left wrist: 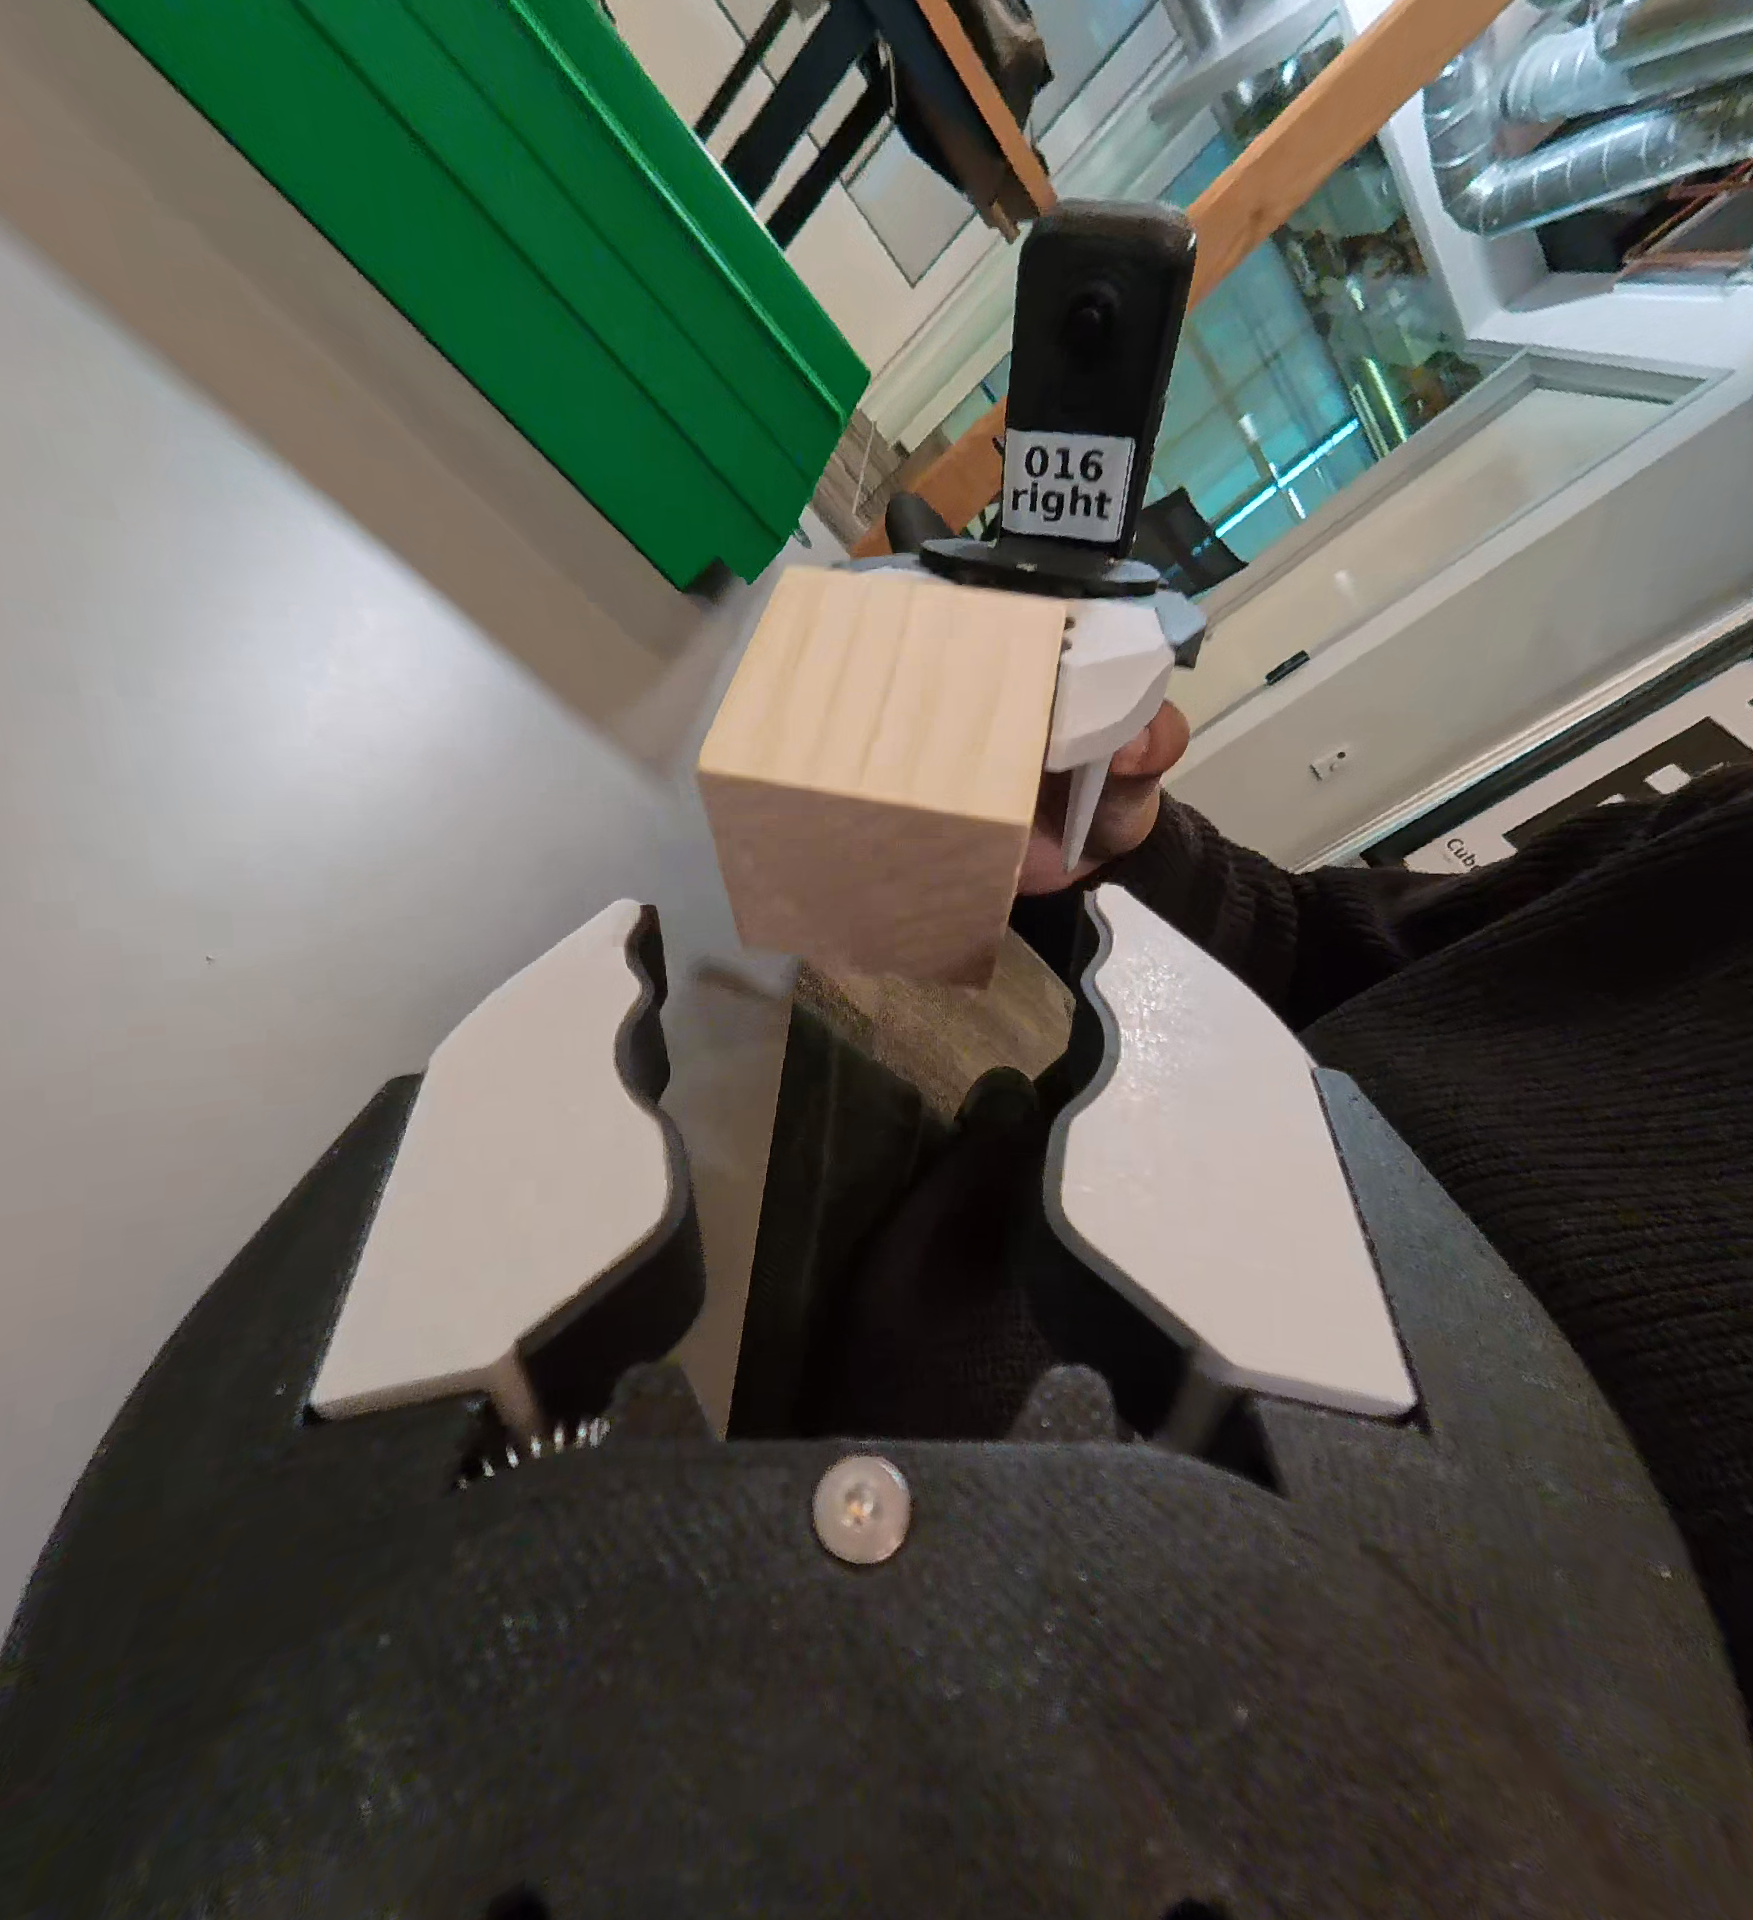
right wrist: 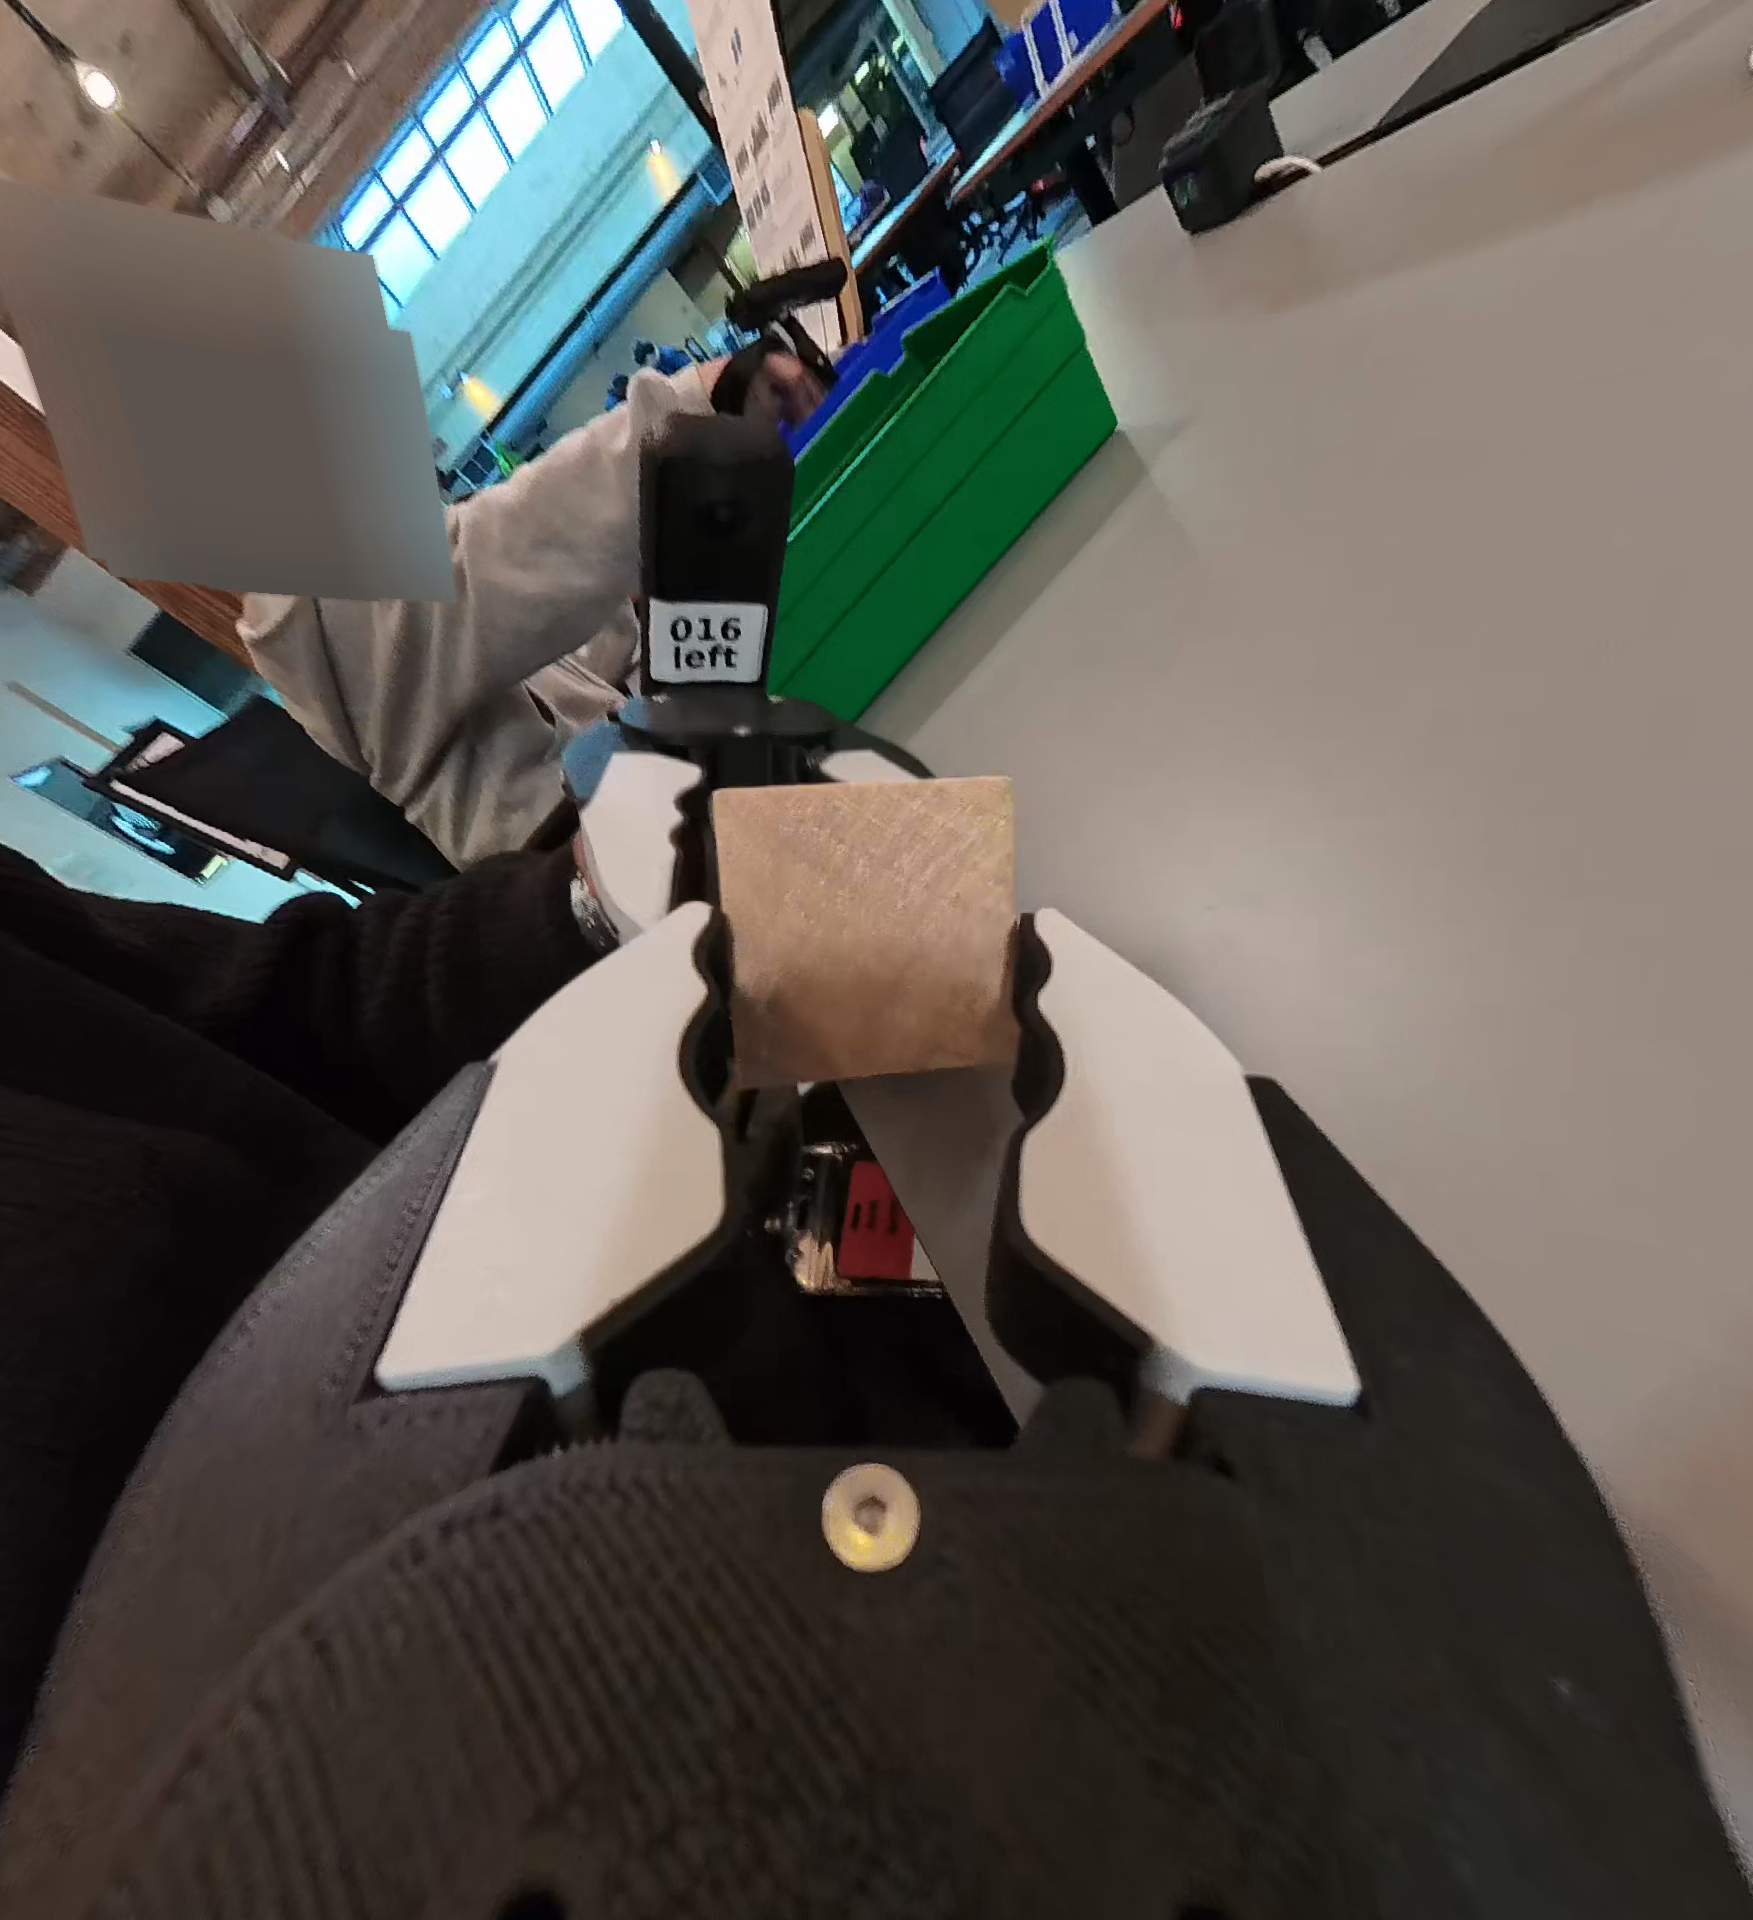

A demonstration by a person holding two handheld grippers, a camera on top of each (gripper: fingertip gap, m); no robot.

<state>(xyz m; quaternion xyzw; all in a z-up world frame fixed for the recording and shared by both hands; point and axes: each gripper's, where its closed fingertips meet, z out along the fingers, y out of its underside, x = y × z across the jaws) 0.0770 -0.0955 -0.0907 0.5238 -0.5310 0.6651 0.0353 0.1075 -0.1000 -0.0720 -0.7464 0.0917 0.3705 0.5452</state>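
A pale wooden cube [left wrist: 882,769] is held in the air over a grey table [left wrist: 176,727]. My right gripper [right wrist: 867,925] is shut on the cube [right wrist: 867,966], one finger on each side face. In the left wrist view one white finger of the right gripper [left wrist: 1111,686] shows behind the cube, with a hand under it. My left gripper [left wrist: 867,935] is open and empty, and the cube's lower corner hangs just beyond its fingertips. In the right wrist view, the left gripper's white fingers [right wrist: 633,842] show right behind the cube, facing it.
A green plastic bin [left wrist: 539,260] stands on the table beyond the cube; it also shows in the right wrist view [right wrist: 945,499]. A black-sleeved arm [left wrist: 1578,1039] lies to the right. A person in a grey sleeve [right wrist: 498,644] is behind. A small black box [right wrist: 1225,166] sits at the table's far end.
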